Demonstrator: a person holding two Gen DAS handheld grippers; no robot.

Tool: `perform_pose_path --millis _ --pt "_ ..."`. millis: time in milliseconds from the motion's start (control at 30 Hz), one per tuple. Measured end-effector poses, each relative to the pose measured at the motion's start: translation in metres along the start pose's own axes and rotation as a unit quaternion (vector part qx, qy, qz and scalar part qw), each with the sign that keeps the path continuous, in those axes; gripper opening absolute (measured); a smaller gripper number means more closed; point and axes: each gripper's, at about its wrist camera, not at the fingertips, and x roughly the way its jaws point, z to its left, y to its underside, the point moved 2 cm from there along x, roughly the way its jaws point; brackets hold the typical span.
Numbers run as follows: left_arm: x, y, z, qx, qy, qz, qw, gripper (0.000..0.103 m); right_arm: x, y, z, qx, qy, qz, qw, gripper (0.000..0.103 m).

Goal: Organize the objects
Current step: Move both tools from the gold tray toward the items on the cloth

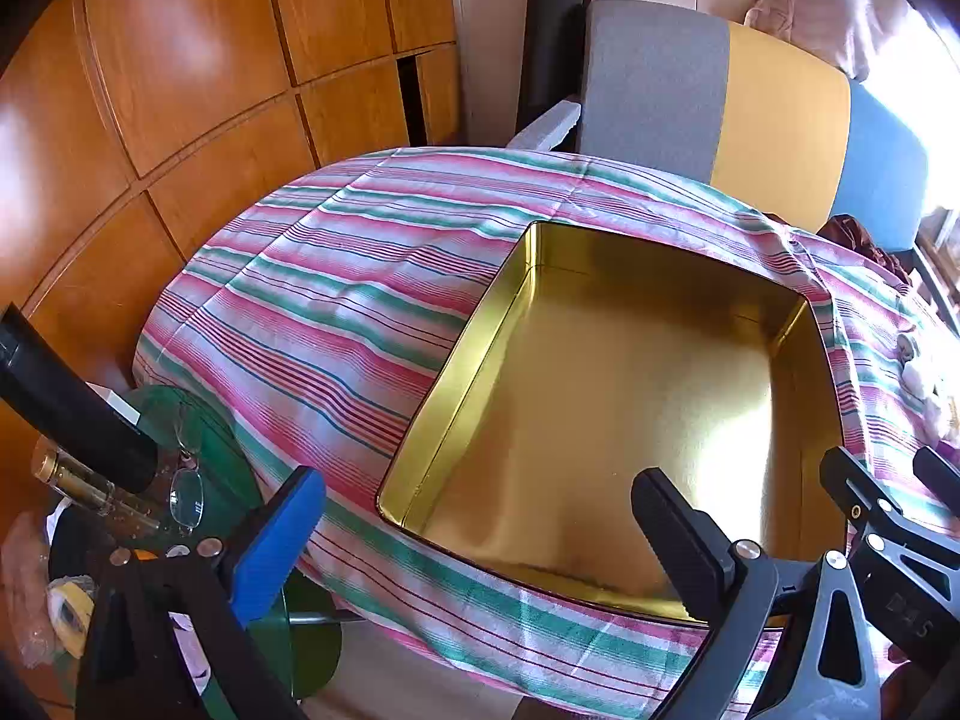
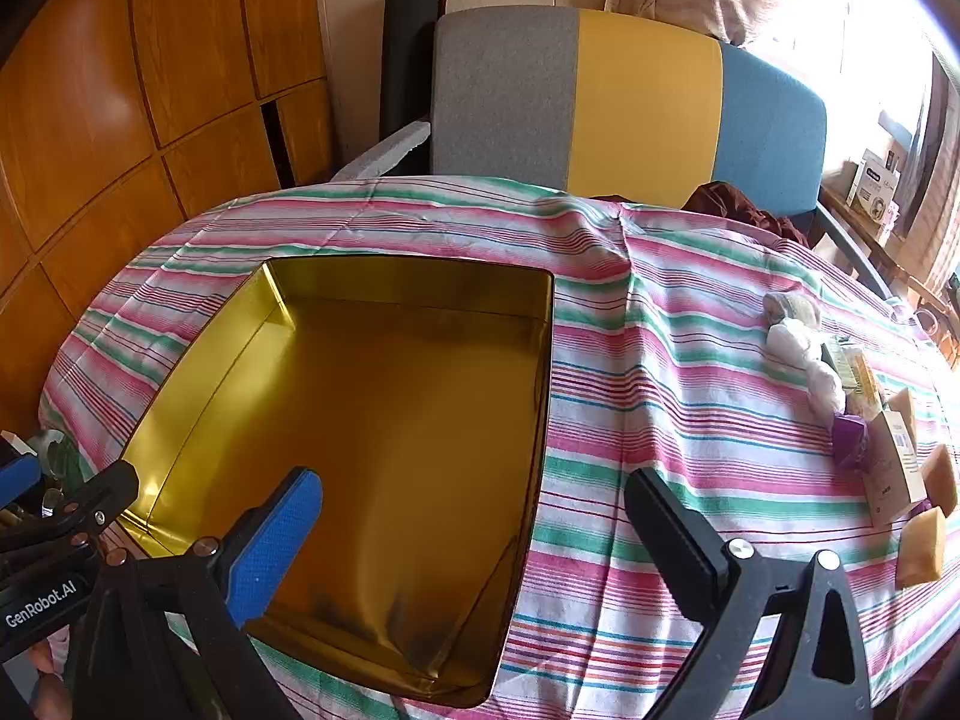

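Observation:
An empty gold tin box (image 1: pixel 600 396) sits open on the striped tablecloth (image 1: pixel 336 300). My left gripper (image 1: pixel 480 534) hovers open over the tin's near edge, nothing between its blue and black fingers. In the right wrist view the same tin (image 2: pixel 360 420) lies at centre left. My right gripper (image 2: pixel 474 540) is open above the tin's right wall, empty. At the right side of the table lie a white cloth bundle (image 2: pixel 792 336), a purple item (image 2: pixel 849 441), a labelled card pack (image 2: pixel 894 468) and tan blocks (image 2: pixel 921 546). Each gripper shows at the other view's edge: the right gripper (image 1: pixel 891 474), the left gripper (image 2: pixel 66 480).
A chair with a grey, yellow and blue back (image 2: pixel 600 96) stands behind the table. Wooden cabinet doors (image 1: pixel 180 90) line the left. Below the table's left end is a green stool (image 1: pixel 204 438) with spectacles (image 1: pixel 186 495) and a bottle (image 1: pixel 78 480). Dark red cloth (image 2: pixel 738 207) lies on the chair.

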Motion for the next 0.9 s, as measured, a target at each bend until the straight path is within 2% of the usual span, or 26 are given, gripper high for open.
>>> perform_pose_path --millis 467,567,733,833,900 --pt "-0.002 0.003 -0.003 0.001 0.008 0.005 1.0 0.103 -0.009 -0.002 -0.006 0.001 -0.004 -0.015 1.0 0.103" --pt "-0.007 0.004 -0.007 0.008 0.008 -0.005 0.9999 0.103 -0.016 -0.003 -0.012 -0.005 -0.001 -0.027 1.0 0.101" --pt "-0.021 0.012 -0.03 0.031 0.046 -0.029 0.9981 0.103 -0.023 -0.004 -0.038 0.003 0.019 -0.027 0.999 0.099" --pt "-0.026 0.019 -0.054 0.057 0.064 -0.029 0.9959 0.103 -0.022 0.003 -0.066 0.032 0.012 -0.012 0.999 0.093" --pt "-0.03 0.022 -0.071 0.069 0.093 -0.026 0.9929 0.103 -0.024 0.011 -0.086 0.05 0.007 -0.012 0.999 0.091"
